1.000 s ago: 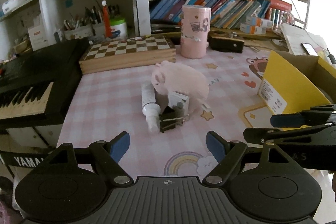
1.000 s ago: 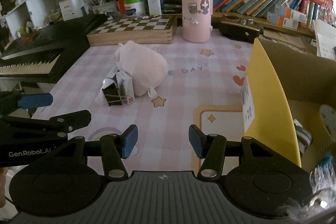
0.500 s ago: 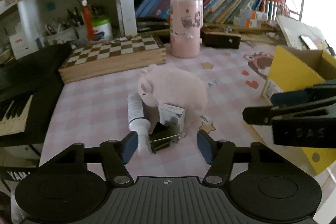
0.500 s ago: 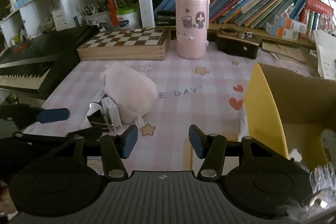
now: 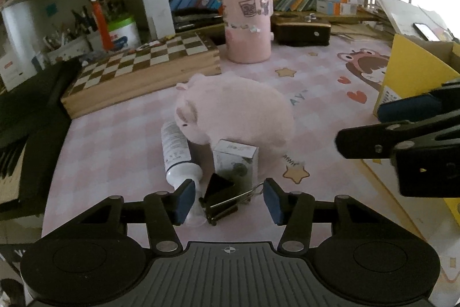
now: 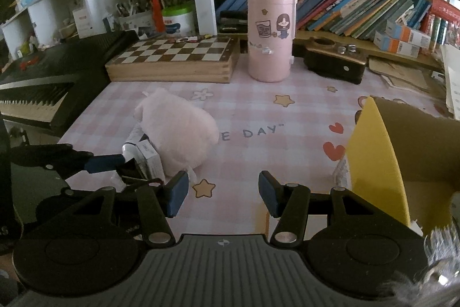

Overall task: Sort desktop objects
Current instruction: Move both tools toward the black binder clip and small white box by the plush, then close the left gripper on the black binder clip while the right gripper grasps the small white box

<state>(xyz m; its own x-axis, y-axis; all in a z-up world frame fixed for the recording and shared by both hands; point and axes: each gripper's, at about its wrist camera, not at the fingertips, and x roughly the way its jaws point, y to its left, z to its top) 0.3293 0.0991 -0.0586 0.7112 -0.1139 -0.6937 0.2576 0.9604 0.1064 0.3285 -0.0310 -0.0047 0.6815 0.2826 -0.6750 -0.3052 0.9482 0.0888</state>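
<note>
Straddling the black binder clip (image 5: 222,199) with my left gripper (image 5: 227,200), fingers spread wide on either side of it.

The clip lies near me on the pink checked mat (image 5: 115,140), touching a small box (image 5: 235,163) and beside a white tube (image 5: 176,154), all against a pink plush pig (image 5: 238,108). My right gripper (image 6: 222,197) hangs wide and empty, the yellow cardboard box (image 6: 376,160) at its right.

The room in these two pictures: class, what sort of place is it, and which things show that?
Probably a home study desk: shelved books, a keyboard piano and a chessboard.
</note>
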